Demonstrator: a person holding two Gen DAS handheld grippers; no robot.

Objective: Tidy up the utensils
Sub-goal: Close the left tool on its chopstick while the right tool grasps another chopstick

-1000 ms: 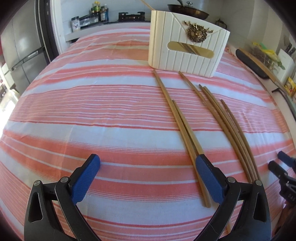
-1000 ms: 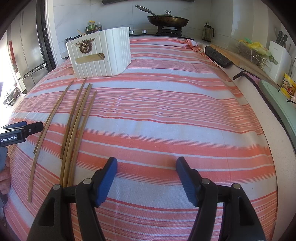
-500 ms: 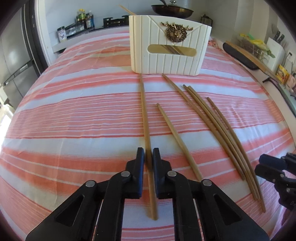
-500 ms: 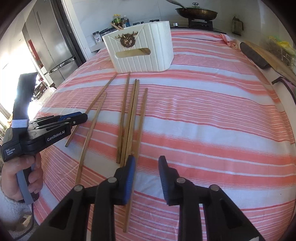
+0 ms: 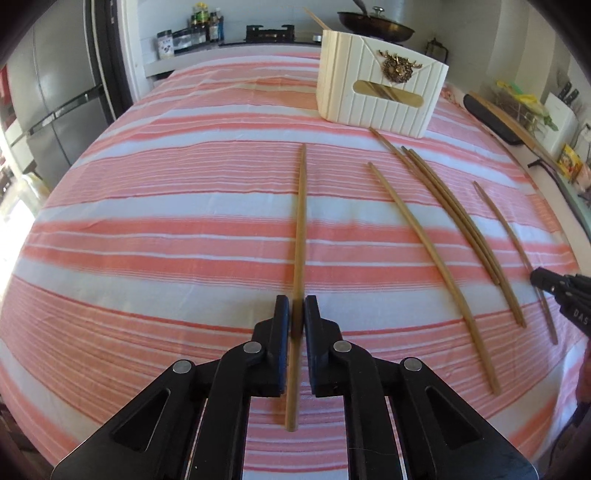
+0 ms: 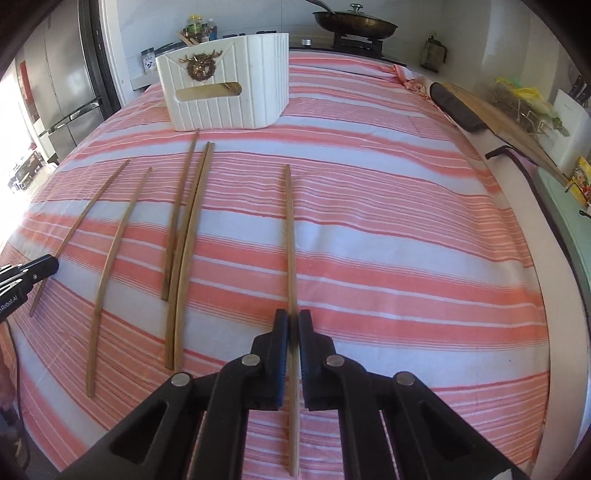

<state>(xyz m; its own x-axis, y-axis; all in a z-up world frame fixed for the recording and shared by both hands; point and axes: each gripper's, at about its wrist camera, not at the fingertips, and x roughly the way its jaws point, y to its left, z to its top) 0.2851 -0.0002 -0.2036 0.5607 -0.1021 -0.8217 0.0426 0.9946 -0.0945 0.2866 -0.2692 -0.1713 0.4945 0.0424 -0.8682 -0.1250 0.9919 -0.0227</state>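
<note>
My left gripper (image 5: 296,301) is shut on a long wooden chopstick (image 5: 300,221) that points away toward the white ribbed holder box (image 5: 380,96). Its jaws are opening slightly, with the stick still between the pads. The right gripper (image 6: 293,314) is shut on another chopstick (image 6: 290,229), which it grips near the near end. Several more chopsticks (image 6: 184,240) lie loose on the pink striped cloth (image 6: 406,221) between the two held ones. Each gripper also shows at the edge of the other's view: the right gripper (image 5: 554,288), the left gripper (image 6: 37,269). Chopsticks show through the box's handle slot.
A stove with a lidded pan (image 6: 354,22) stands behind the table, with bottles and jars (image 5: 201,22) beside it. A fridge (image 5: 55,110) is at the left. A wooden board and a black case (image 6: 458,107) lie along the right counter, past the table's right edge.
Both grippers were open a second ago and have shut on one chopstick each. Each held chopstick now sits apart from the loose ones. The left gripper has shifted sideways with its stick.
</note>
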